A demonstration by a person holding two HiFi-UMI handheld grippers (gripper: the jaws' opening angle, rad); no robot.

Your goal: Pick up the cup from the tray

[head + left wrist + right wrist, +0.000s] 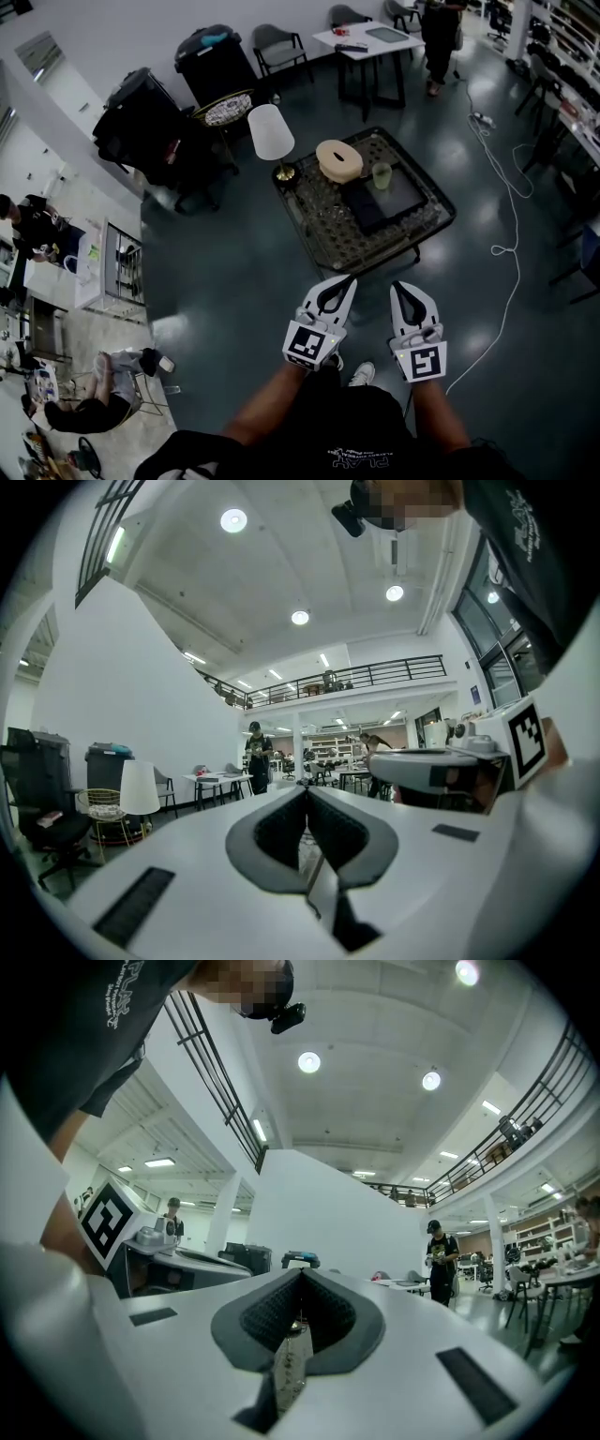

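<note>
Held close in front of the person, the left gripper (339, 286) and the right gripper (403, 292) both have their jaws pressed together on nothing. They are well short of the low table (323, 232), where the pale cup (382, 175) stands upright at the far edge of the dark tray (396, 197), just beside a round beige object (338, 159). Reaching in with the jaws unopened would likely knock the light cup over, and a careless approach could clip the beige object or the lamp (270, 131).
</note>
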